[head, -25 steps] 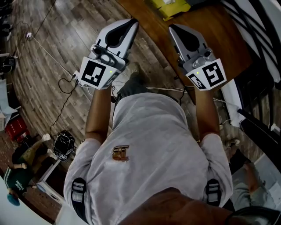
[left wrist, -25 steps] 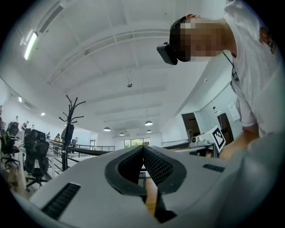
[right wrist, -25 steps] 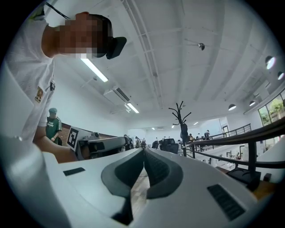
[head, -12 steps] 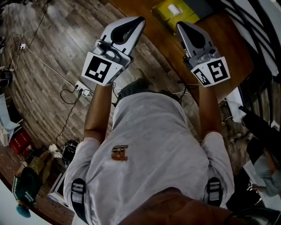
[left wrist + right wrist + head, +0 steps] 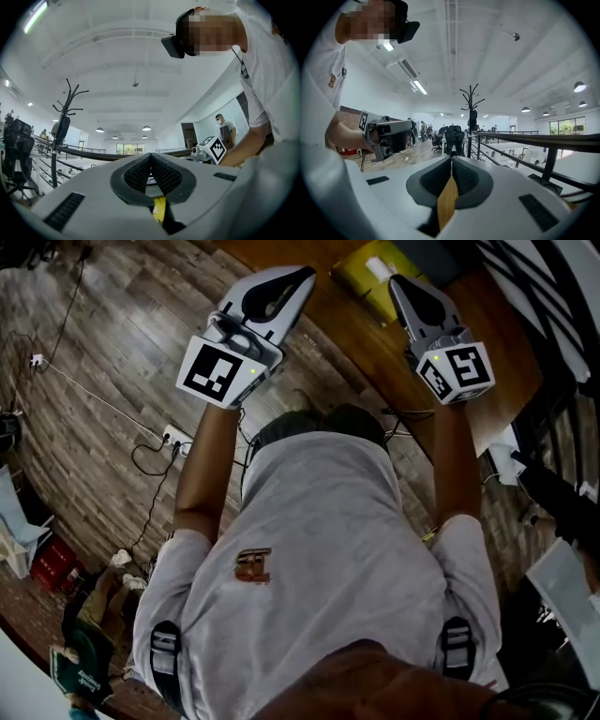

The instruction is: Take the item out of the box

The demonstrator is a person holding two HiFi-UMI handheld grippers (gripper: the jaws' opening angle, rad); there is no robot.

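Smooth matt grey plastic is seen on the left claw and right claw, with dark ribbed pads. A lightly sheened wooden table lies under the right claw, a grainy plank floor under the left, and a grey cloth shirt behind both

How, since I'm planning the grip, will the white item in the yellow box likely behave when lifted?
The white item looks small against the yellow box holding it, so it is probably light. Its outline seems rounded, perhaps a roll, so it might roll once set down. Its stiffness cannot be judged; it is too small here.
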